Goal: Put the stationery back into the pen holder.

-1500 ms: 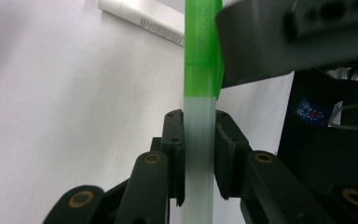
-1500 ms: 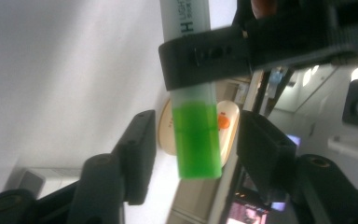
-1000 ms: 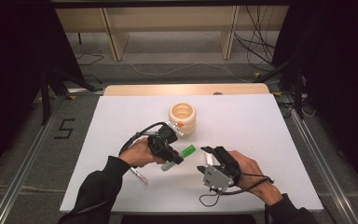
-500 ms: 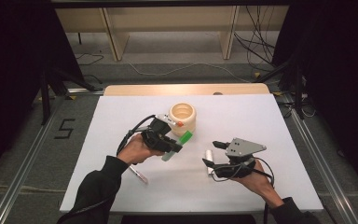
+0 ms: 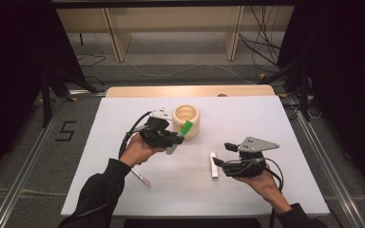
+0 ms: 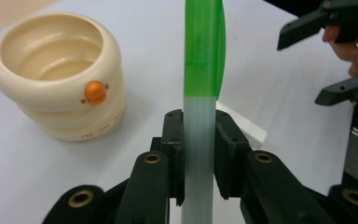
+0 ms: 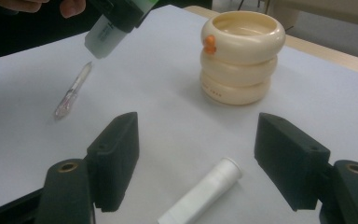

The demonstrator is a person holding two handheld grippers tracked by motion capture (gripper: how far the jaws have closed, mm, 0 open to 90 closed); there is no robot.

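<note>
A thin clear pen [image 5: 140, 177] lies on the white table [image 5: 123, 118] at the left. The left gripper [image 5: 177, 138] is clamped on a green-capped marker [image 5: 180, 135], held up just beside the cream ring-shaped cup [image 5: 186, 120]. Farther right, a white tube [image 5: 213, 165] lies flat, the right gripper [image 5: 222, 155] beside it, jaws spread apart.

Cream ringed pot [image 5: 186, 120] blocks the worktop [image 5: 285, 142] centre; white tube [image 5: 213, 165] and clear pen [image 5: 140, 177] (both lying flat) obstruct nearer; right side open.
</note>
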